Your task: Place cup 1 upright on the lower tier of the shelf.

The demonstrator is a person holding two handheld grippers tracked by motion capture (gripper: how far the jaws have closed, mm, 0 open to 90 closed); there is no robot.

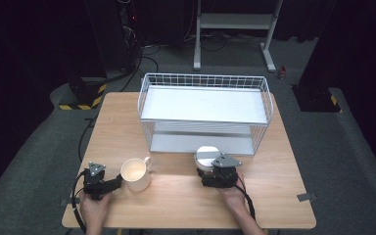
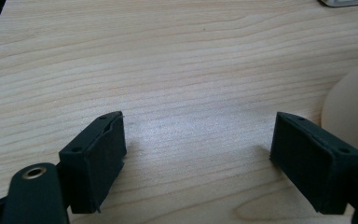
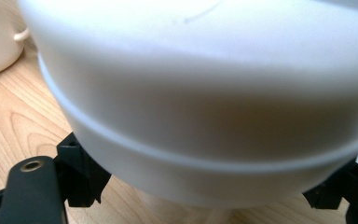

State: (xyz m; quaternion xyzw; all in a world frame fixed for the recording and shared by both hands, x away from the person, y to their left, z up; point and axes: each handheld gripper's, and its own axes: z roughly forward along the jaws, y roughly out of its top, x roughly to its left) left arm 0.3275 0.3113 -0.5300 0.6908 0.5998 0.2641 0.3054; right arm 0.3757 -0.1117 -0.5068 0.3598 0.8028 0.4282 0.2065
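Two tools sit on the worktop: the left tool spread wide and empty beside a cream mug, the right tool straddling a white container before a wire rack — grip unclear, so it may slip.

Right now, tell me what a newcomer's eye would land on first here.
The white wire basket rack stands at the far middle of the wooden table. Just before it, the right gripper has its jaws around a white round container. Nearer left, a cream mug stands beside the open left gripper.
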